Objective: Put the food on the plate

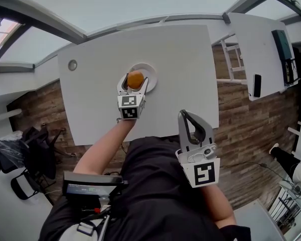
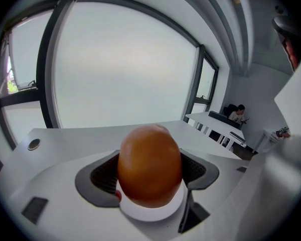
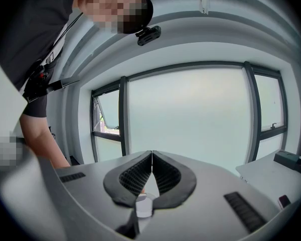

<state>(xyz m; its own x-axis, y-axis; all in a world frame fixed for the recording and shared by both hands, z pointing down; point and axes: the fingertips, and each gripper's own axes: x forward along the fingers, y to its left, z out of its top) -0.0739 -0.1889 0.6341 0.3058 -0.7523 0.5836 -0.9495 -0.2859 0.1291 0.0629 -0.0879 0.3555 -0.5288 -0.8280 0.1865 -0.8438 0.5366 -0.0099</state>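
My left gripper (image 1: pixel 135 81) is shut on an orange-brown rounded piece of food (image 1: pixel 135 79), holding it over the small white plate (image 1: pixel 149 72) on the white table (image 1: pixel 180 69). In the left gripper view the food (image 2: pixel 149 164) fills the space between the dark ribbed pads (image 2: pixel 104 175); the plate is hidden there. My right gripper (image 1: pixel 186 115) is held back near the person's torso, off the table's front edge. In the right gripper view its jaws (image 3: pixel 151 157) meet at the tips with nothing between them.
A round grommet hole (image 1: pixel 72 65) lies at the table's far left. A second white table (image 1: pixel 263 49) with a dark monitor (image 1: pixel 282 44) and a phone (image 1: pixel 257 85) stands to the right. A black chair (image 1: pixel 27 157) is on the wooden floor at left.
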